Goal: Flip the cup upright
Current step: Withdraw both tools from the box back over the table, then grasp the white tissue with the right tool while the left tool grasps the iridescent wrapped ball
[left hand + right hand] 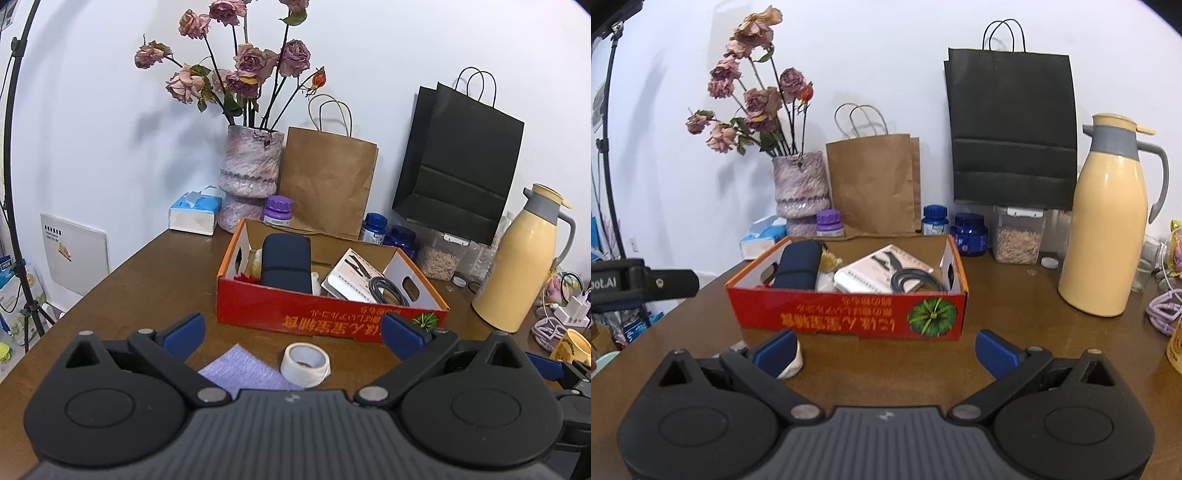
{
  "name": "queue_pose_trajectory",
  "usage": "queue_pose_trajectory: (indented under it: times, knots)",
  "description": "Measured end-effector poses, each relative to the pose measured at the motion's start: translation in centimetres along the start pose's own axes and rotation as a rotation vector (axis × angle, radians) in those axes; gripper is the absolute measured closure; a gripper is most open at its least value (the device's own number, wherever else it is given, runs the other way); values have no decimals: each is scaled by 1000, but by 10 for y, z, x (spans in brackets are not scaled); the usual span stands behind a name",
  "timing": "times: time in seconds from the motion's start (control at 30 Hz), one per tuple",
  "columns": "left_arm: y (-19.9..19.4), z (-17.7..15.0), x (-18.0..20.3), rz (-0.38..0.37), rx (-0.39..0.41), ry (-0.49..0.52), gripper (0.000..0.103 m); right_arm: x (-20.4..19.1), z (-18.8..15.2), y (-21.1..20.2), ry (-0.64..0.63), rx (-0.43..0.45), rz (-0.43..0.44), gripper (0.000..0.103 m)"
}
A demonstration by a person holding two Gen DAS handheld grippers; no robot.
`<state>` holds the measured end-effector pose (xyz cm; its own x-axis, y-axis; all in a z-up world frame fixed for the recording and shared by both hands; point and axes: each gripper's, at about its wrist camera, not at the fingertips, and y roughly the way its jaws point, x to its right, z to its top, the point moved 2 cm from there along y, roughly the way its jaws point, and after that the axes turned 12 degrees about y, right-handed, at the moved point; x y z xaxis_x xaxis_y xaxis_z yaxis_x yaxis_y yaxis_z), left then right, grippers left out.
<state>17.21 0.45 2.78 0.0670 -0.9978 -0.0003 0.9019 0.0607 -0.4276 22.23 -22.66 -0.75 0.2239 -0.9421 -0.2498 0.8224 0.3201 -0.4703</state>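
On the brown table, the yellow cup sits at the far right edge beyond the wide-open right gripper, much farther from the equally wide left gripper; its axis is unclear.

Red cardboard box mid-table, open top, holds dark navy pouch, booklet, coiled black cable. White tape roll in front of box, beside purple cloth. Vase of dried roses, brown paper bag, black paper bag along wall. Yellow thermos jug right.
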Motion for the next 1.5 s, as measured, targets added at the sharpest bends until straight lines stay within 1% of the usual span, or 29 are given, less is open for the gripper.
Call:
queue_pose_trajectory:
  times: [0.33,0.6,0.73,1.1,1.5]
  knots:
    - [-25,-23,-8,-1,-22,19,0,0,-25,-28,-16,-37,29,0]
    - [-40,-42,-11,-17,-37,45,0,-2,-50,-40,-34,-92,33,0]
    - [-45,-52,-14,-23,-50,58,0,-3,-60,-43,-43,-119,30,0]
    - [-54,-72,-29,-25,-92,53,0,-9,-84,-48,-68,-186,24,0]
    - [-58,-92,-46,-25,-134,32,0,-23,-104,-44,-106,-271,55,0]
